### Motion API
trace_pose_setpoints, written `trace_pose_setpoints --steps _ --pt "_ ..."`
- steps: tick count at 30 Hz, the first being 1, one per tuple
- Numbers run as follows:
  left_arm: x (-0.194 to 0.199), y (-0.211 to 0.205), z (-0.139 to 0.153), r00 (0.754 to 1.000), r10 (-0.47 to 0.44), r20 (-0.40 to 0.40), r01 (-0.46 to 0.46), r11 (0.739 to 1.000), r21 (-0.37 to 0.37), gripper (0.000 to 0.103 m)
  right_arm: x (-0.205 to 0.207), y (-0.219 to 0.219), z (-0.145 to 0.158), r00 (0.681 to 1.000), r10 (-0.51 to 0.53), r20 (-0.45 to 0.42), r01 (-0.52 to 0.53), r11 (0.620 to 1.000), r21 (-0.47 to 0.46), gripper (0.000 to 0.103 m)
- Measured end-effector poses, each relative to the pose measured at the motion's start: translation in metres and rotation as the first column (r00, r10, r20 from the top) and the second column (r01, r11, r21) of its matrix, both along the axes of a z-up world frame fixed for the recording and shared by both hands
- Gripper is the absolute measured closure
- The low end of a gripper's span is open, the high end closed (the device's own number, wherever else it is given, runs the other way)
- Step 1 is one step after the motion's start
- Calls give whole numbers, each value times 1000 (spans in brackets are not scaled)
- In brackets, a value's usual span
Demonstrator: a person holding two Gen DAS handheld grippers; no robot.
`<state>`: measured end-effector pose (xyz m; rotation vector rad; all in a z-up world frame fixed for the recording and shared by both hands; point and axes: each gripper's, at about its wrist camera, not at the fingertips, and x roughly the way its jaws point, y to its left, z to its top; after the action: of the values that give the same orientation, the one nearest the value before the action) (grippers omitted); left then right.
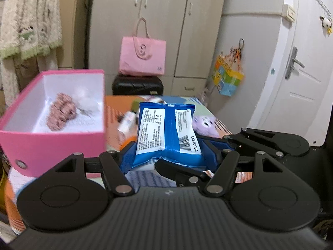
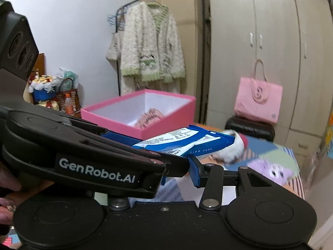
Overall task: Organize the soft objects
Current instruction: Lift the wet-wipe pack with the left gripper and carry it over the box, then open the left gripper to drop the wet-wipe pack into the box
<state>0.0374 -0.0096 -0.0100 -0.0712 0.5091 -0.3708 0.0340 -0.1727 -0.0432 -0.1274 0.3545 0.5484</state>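
A blue wipes pack (image 1: pixel 166 129) with white labels stands between the blue pads of my left gripper (image 1: pixel 168 152), which is shut on its lower end and holds it above the table. To the left stands an open pink box (image 1: pixel 52 135) with a pink knitted piece (image 1: pixel 62 114) and a white fluffy thing (image 1: pixel 85 102) inside. In the right wrist view the left gripper (image 2: pixel 158 152) crosses from the left with the pack (image 2: pixel 187 143). My right gripper (image 2: pixel 166 175) sits just under it. Only its right pad (image 2: pixel 195 173) shows.
A patterned cloth (image 1: pixel 208 123) covers the table, with a small white item (image 1: pixel 127 123) and a blurred white plush (image 2: pixel 233 145) on it. A pink tote (image 1: pixel 143 56) sits on a black case (image 1: pixel 137 85) by the wardrobe. A door (image 1: pixel 295 83) is at the right and a cardigan (image 2: pixel 149 52) hangs at the left.
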Motion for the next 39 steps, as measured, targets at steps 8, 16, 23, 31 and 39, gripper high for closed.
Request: trace_pose_setpoints --steps 8,16,23,31,39 --pt "9 41 21 994 97 43 -98 995 17 37 15 40 25 994 98 54 -97 995 -21 51" --pt "56 90 26 984 171 43 -172 985 23 37 61 85 33 986 164 39 -165 986 25 51" --pt "118 119 10 979 196 -61 -195 981 18 37 118 119 20 982 183 -53 -181 983 39 51" --pt "144 134 -11 971 205 -123 -202 979 31 37 156 138 2 971 196 -134 -197 980 5 50" --pt "140 134 -15 966 242 -86 -235 968 87 34 165 150 -11 974 156 -167 -170 982 -77 33"
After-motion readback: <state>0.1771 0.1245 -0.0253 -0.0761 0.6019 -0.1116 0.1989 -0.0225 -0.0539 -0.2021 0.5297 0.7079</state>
